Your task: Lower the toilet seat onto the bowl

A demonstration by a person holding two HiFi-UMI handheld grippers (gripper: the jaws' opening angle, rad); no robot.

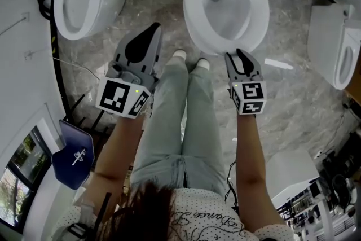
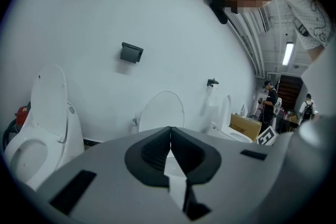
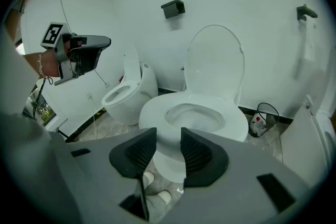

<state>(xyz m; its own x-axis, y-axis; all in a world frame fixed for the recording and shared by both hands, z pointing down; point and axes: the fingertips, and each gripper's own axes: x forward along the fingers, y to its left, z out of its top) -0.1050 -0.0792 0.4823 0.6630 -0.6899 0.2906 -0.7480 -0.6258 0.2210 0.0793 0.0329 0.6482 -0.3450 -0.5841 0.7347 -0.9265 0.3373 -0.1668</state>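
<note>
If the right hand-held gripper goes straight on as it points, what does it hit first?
Most likely the front of the middle toilet seat, framed between the open jaws of the right hand-held gripper; depth is unclear.

Soft, even light is filling the room, and a ceiling strip lamp (image 2: 287, 53) is glowing white at the far end. The toilet bowl (image 1: 194, 8) is catching a mild sheen, while shadows are lying faint on the marble floor (image 1: 293, 99). Both gripper views are bending strongly, their corners falling to black.
</note>
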